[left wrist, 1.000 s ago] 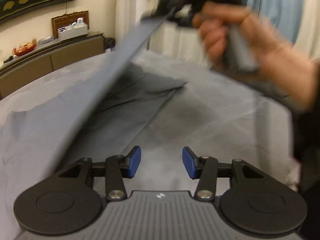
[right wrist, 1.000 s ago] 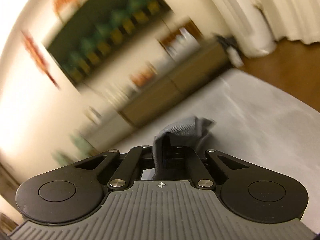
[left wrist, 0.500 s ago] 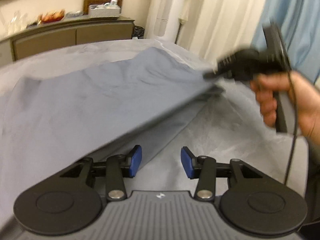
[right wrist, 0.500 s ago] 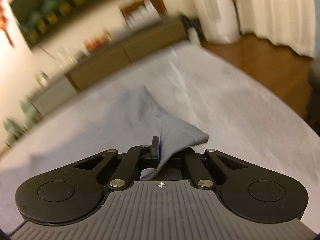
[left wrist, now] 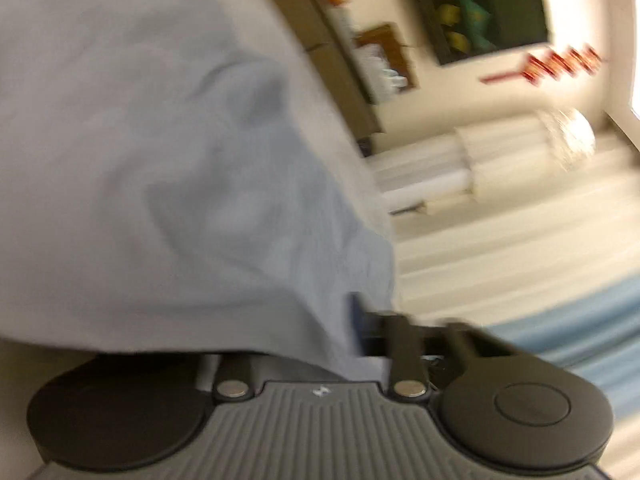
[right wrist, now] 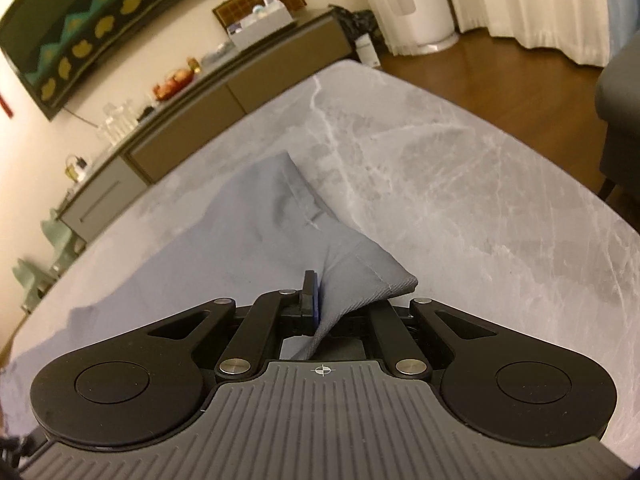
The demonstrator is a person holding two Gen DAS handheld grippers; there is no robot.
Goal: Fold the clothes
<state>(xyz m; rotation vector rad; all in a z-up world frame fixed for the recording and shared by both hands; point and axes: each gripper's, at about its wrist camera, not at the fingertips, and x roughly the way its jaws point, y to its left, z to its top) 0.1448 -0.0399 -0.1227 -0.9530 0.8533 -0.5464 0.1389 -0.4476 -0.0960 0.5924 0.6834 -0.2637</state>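
A grey-blue garment (right wrist: 224,236) lies spread on the grey marble table (right wrist: 460,168). My right gripper (right wrist: 320,304) is shut on a hemmed corner of it, low over the table. In the blurred, tilted left wrist view the same garment (left wrist: 180,184) drapes over my left gripper (left wrist: 336,332) and hides the left finger. Only the right finger's blue pad (left wrist: 356,312) shows against the cloth, so I cannot tell how the jaws stand.
A long sideboard (right wrist: 224,92) with bottles, fruit and boxes stands along the far wall. White curtains (right wrist: 532,0) and a white cylinder unit (right wrist: 408,4) stand at the back right. A dark chair (right wrist: 620,112) is at the right. Wood floor lies beyond the table edge.
My left gripper has swung and tilted sharply; the cloth now covers its fingers, which were open and clear before. My right gripper has come down toward the table with the corner still held.
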